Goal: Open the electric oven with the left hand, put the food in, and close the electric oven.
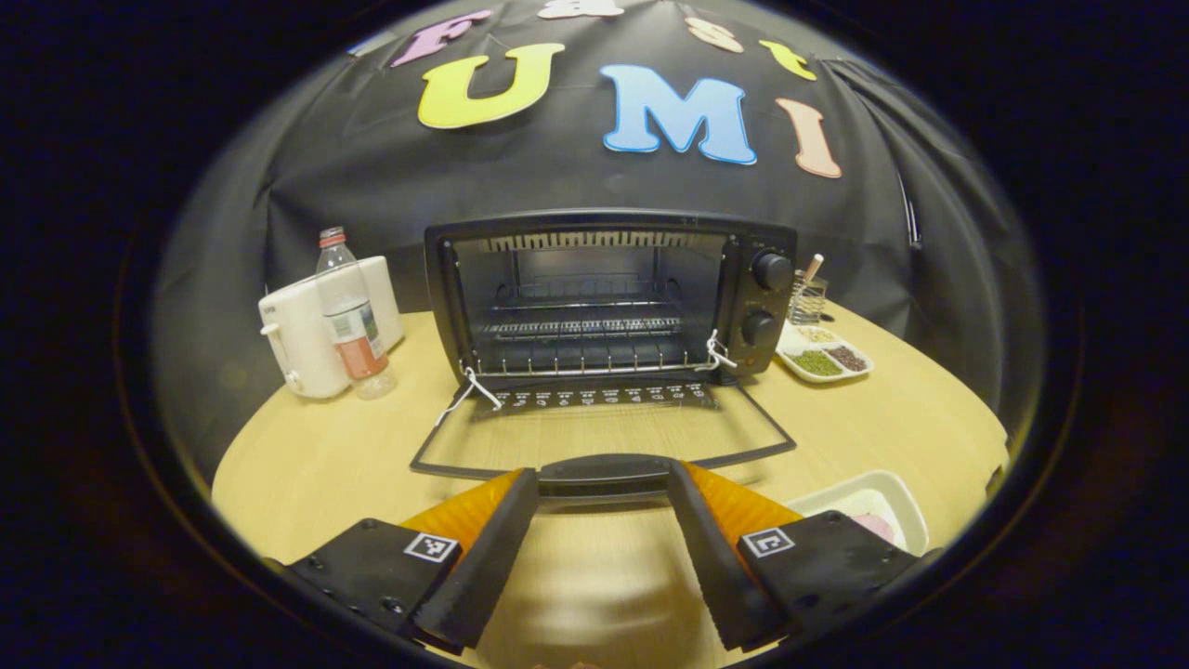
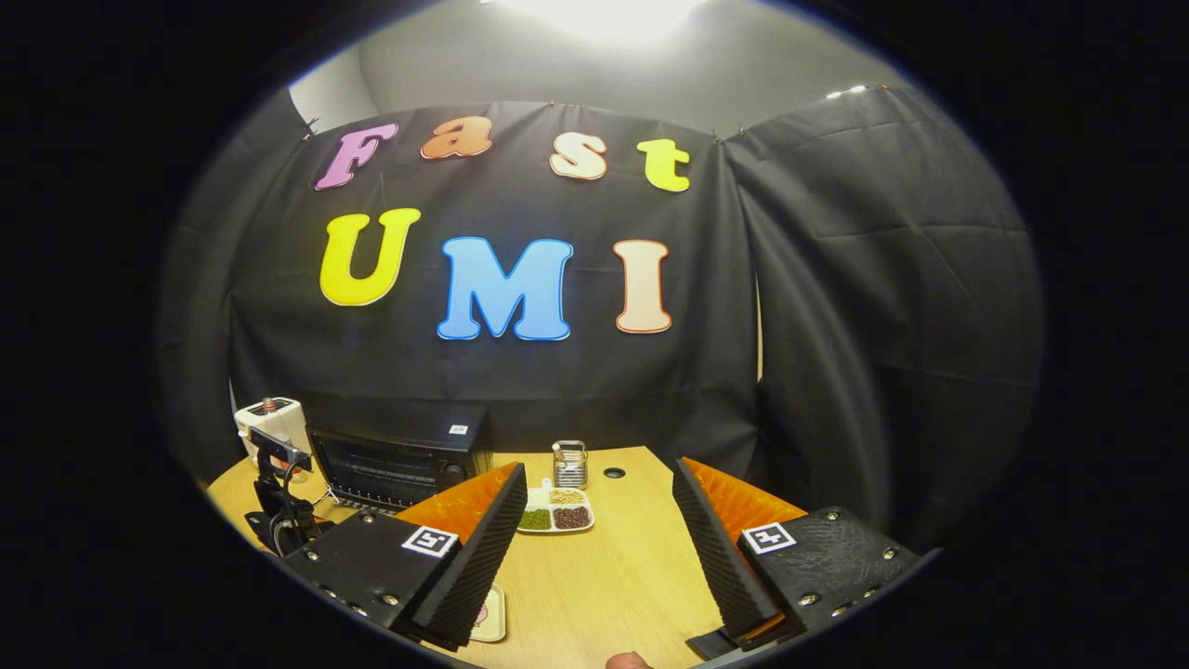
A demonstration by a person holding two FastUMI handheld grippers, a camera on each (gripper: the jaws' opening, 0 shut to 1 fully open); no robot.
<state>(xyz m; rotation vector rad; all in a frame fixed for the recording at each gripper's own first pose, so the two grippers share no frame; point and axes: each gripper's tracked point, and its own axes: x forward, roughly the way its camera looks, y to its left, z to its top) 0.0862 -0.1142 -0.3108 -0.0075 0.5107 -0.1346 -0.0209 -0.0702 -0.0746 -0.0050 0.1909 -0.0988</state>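
Along the back left edge of the table (image 1: 307,465), you have a white appliance (image 1: 297,344) with a clear bottle (image 1: 351,316) standing just in front of it, touching or nearly so. At the middle of the back edge sits the oven (image 1: 613,297), its door (image 1: 604,437) folded down flat toward you and its wire racks bare. Your left gripper (image 1: 602,502) sits at the door's handle (image 1: 604,474), fingers spread apart; their tips flank the handle's two ends, and you cannot tell whether they touch it. To the right of the oven lies a divided dish (image 1: 825,358) of green, brown and pale grains, with a small wire holder (image 1: 806,299) behind it. At the front right edge a white tray (image 1: 868,506) holds the pinkish food (image 1: 873,525), partly hidden by the right finger.

In the right gripper view, the left gripper (image 2: 279,502) shows at the far left in front of the oven (image 2: 399,460). The grain dish (image 2: 555,511) lies mid-table. Your right gripper (image 2: 594,548) hangs above the table (image 2: 613,576) with fingers wide apart, holding nothing; a tray's edge (image 2: 490,615) peeks beside the left finger.
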